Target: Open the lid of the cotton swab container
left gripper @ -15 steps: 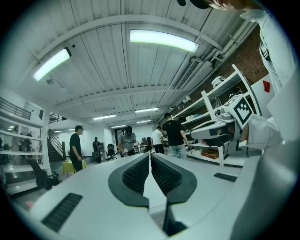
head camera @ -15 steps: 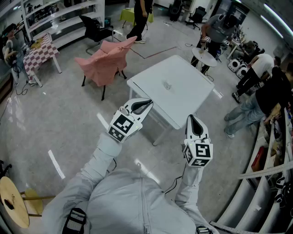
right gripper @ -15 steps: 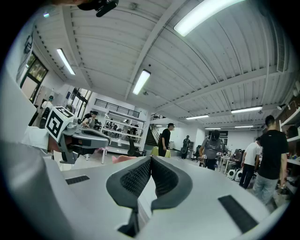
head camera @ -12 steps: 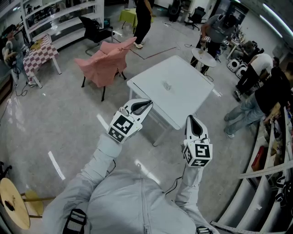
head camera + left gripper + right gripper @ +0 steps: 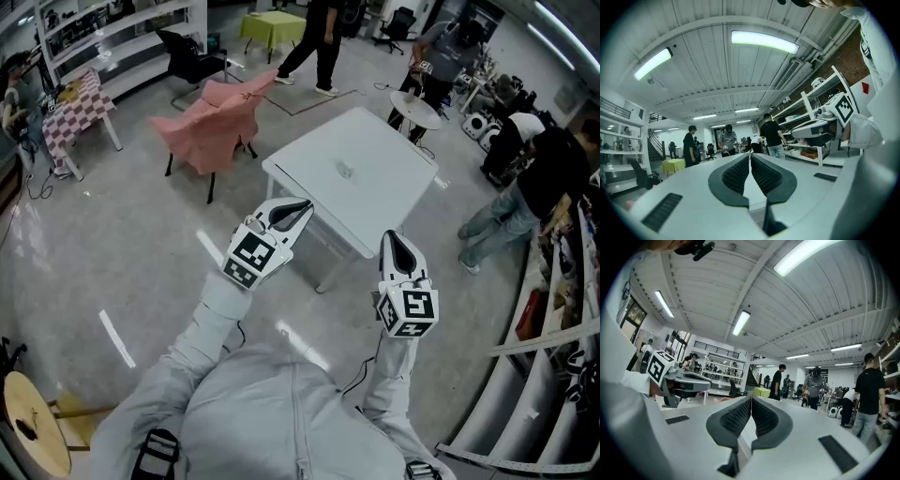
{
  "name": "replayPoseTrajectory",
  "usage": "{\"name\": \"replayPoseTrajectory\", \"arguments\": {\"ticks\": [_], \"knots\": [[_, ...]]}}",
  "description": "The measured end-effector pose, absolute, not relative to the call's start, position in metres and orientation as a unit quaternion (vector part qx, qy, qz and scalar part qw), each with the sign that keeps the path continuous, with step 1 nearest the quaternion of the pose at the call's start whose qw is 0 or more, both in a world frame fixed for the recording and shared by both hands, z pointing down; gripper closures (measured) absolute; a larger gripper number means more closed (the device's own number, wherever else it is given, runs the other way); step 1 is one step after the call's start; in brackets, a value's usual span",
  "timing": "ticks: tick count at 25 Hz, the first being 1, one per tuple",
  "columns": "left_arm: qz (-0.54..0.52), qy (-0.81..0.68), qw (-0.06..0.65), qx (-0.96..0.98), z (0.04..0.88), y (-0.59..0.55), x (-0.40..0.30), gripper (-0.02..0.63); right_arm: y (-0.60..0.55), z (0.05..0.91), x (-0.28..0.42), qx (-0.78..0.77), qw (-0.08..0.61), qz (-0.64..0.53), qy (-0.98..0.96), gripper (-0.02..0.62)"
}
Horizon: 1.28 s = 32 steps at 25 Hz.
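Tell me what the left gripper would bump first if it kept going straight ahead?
Probably nothing nearby. The left gripper points level, seemingly above the white table, so its way looks free up to the standing people far off. Depth is unclear.

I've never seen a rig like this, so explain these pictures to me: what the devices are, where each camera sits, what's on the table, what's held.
There is no robot: a person holds a two-jaw gripper in each hand. The head view looks down from the person's head and shows the left gripper and the right gripper, level in the air, not touching the white table ahead. The other two pictures come from cameras riding on each gripper, looking along its jaws into the room. Both pairs of jaws are closed together with nothing between them, so nothing is held. On the table lies one small pale object, too small to name.
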<state>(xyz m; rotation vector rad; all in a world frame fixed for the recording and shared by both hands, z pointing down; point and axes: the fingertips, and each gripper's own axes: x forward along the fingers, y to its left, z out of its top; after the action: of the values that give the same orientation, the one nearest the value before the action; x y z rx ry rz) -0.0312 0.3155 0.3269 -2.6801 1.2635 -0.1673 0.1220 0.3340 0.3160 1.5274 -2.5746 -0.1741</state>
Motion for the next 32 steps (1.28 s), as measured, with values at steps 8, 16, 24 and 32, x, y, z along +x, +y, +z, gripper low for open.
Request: {"name": "replayPoseTrajectory", "arguments": {"ticks": [8,16,24,32], "knots": [[-0.067,0.421,0.084,-0.901,0.333,0.319,-0.063,0.575,0.341,0.319,0.095,0.521,0.061,-0.046,-0.850,0.560],[-0.066,0.414,0.080,-0.905,0.341,0.301,-0.085,0.575,0.330,0.322,0.066,0.517,0.077,-0.083,-0.848,0.560],[-0.068,0.415,0.076,-0.904,0.352,0.245,-0.082,0.575,0.272,0.330,0.064,0.511,0.073,-0.084,-0.852,0.560],[-0.074,0.419,0.073,-0.902,0.360,0.141,-0.048,0.575,0.159,0.344,0.109,0.526,0.074,-0.072,-0.844,0.560]]}}
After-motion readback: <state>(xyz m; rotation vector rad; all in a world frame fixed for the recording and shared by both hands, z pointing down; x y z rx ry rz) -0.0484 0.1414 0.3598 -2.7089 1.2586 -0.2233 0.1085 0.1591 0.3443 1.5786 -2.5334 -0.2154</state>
